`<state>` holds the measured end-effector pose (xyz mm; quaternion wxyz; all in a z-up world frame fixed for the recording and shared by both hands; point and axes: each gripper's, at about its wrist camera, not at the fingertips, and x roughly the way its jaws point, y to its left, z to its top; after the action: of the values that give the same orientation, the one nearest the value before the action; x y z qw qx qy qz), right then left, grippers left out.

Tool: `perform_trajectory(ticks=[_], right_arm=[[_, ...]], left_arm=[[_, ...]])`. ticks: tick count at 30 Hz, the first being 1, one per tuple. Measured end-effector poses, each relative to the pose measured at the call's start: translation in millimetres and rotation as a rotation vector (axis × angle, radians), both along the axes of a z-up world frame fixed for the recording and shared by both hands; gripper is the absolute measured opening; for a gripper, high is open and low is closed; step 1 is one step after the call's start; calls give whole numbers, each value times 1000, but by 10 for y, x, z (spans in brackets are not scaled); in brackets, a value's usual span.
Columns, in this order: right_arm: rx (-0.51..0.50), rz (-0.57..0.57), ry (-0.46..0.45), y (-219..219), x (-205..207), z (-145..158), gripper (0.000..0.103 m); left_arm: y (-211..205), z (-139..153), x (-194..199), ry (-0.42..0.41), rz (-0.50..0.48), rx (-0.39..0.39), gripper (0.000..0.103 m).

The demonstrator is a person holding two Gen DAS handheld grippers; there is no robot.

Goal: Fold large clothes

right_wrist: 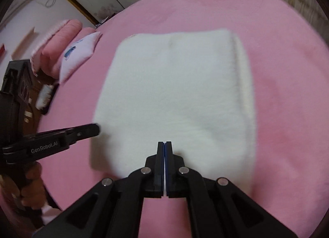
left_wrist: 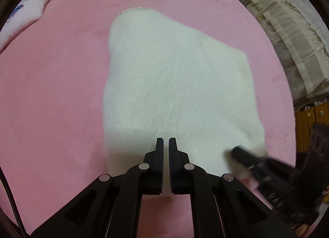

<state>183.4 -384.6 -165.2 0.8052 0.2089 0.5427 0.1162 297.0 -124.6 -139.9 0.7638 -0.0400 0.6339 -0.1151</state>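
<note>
A white fluffy garment (left_wrist: 174,85) lies folded into a compact block on the pink bed cover (left_wrist: 51,94); it also shows in the right wrist view (right_wrist: 174,98). My left gripper (left_wrist: 166,142) hovers over its near edge with its jaws almost together and nothing between them. My right gripper (right_wrist: 165,145) is shut and empty over the garment's near edge. The right gripper appears blurred in the left wrist view (left_wrist: 236,151) at the garment's right corner. The left gripper shows in the right wrist view (right_wrist: 96,129) beside the garment's left edge.
A white pillow with blue print (right_wrist: 80,57) and pink bedding (right_wrist: 61,38) lie at the head of the bed. Cream pleated curtains (left_wrist: 287,42) hang to the right. Wooden furniture (left_wrist: 310,127) stands past the bed's right edge.
</note>
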Motion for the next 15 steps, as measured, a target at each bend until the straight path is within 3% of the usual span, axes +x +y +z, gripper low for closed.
perform_trajectory(ticks=[3,7,13,15], right_arm=[[89,-40,78,100,200,-203,0],[186,-90,86,201,507,-315,0],[152,-131,-5,262,1151,-393,0],[105,-118,-46,264,1386,-396,0]], left_arm=[[-122,-81,16,37,7,-9,2],[-149,-354,410,67,37,-58,3],[-3,-507,888,24,151,-158,2],[-9,-585,1095,-14,148,-149,2]])
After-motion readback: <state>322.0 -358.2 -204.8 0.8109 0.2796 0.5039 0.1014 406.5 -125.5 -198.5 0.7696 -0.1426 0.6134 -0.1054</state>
